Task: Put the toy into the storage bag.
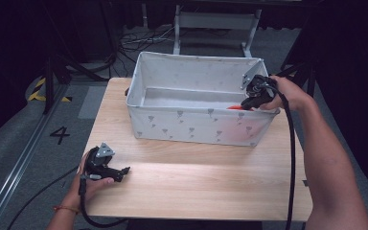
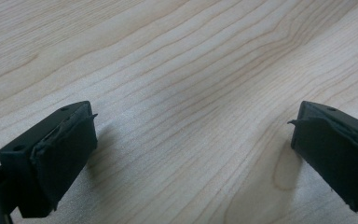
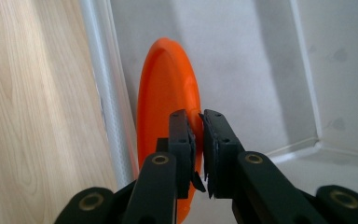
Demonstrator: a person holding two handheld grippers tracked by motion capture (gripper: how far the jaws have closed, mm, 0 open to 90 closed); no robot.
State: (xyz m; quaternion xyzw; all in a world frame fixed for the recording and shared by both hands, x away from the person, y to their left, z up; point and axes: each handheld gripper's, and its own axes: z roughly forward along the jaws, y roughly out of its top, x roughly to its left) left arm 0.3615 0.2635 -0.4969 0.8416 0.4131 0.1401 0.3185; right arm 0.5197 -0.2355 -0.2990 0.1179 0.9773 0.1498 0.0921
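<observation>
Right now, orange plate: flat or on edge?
On edge. The orange plate stands against the fabric bin's wall, its rim pinched by the right gripper.

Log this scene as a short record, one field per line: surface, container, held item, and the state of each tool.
surface: wooden table
container: white fabric bin, open top, on the table's far half
held item: orange disc, standing on edge inside the bin against its near wall
right tool: shut on the orange disc's rim
left tool: open, holding nothing, low over the table

Orange plate (image 3: 168, 88), grey-patterned white bin (image 1: 191, 122), pale woodgrain table (image 1: 196, 187)
</observation>
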